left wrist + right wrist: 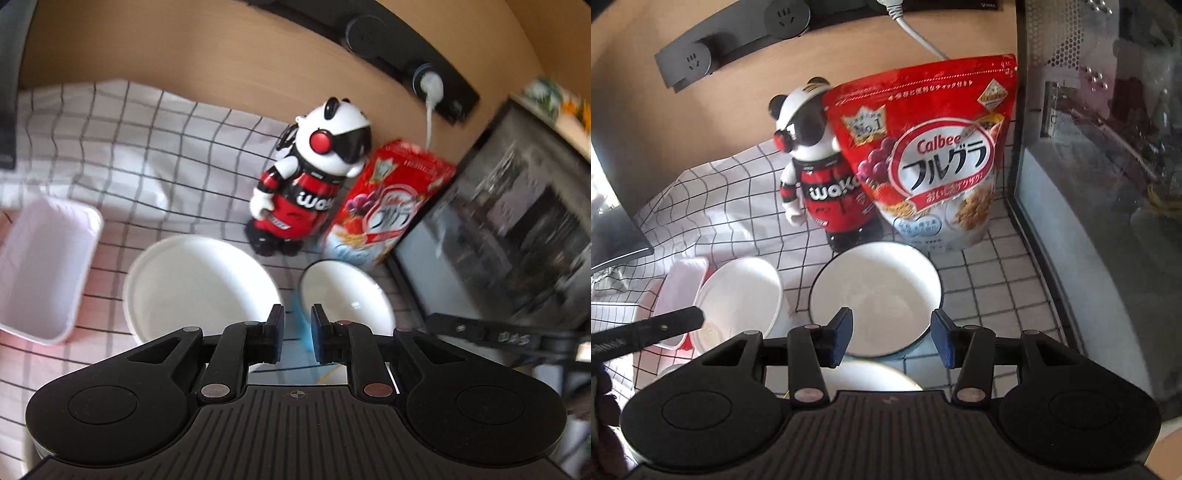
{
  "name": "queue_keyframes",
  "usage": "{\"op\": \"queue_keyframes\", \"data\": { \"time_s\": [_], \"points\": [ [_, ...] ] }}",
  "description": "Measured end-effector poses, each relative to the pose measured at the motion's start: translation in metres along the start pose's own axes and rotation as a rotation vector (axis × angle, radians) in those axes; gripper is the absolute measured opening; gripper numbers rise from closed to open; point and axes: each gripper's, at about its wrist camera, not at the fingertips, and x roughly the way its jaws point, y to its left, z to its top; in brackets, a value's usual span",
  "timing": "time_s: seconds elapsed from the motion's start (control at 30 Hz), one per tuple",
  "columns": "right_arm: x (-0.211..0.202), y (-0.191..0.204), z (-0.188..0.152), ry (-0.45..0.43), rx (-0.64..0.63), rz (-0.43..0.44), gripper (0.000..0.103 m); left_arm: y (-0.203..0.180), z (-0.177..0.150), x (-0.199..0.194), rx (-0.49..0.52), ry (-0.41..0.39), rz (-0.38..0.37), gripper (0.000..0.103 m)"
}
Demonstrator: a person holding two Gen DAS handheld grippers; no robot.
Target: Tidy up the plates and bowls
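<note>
Checked cloth [738, 206] covers the counter under everything, white with a black grid, rumpled toward the wooden wall. Along the right edge stands a glass-fronted cabinet [1100, 184], its panel full of reflections. Against the wall leans a red Calbee cereal bag [934, 158], upright and touching the panda figure [827, 192] in red and black racing dress that stands just to its left. In front of these two sit the dishes: a dark-rimmed white bowl [879, 295] directly before the bag, and a plain white bowl [742, 295] to its left, the two near but apart. Left again, a pale rectangular tray [44, 266] rests on a red one, just beside the plain bowl. Another white dish [868, 376] shows partly below the right gripper, its shape mostly hidden. The right gripper [892, 339] hovers above the near rim of the dark-rimmed bowl with its blue-padded fingers spread wide, released and holding nothing. The left gripper [297, 332] hangs over the gap between the two bowls, its fingers drawn close with a narrow slot between them; something pale blue shows in that slot, blurred, and I cannot tell whether it is gripped. A black power strip [406, 55] runs along the wall above, one white plug [430, 86] seated in it.
</note>
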Motion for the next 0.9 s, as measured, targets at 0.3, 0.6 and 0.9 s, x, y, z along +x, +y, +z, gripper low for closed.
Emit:
{"op": "queue_keyframes", "data": {
  "time_s": [0.3,0.6,0.9],
  "points": [
    [0.048,-0.039,0.01,0.091,0.059,0.023,0.047,-0.03,0.024,0.06,0.044,0.108,0.006,0.017],
    [0.08,-0.074,0.003,0.127,0.146,0.075,0.047,-0.063,0.058,0.149,0.254,0.254,0.182,0.019],
    [0.114,-0.071,0.002,0.176,0.149,0.116,0.047,-0.057,0.058,0.184,0.287,0.335,0.253,0.021]
  ]
}}
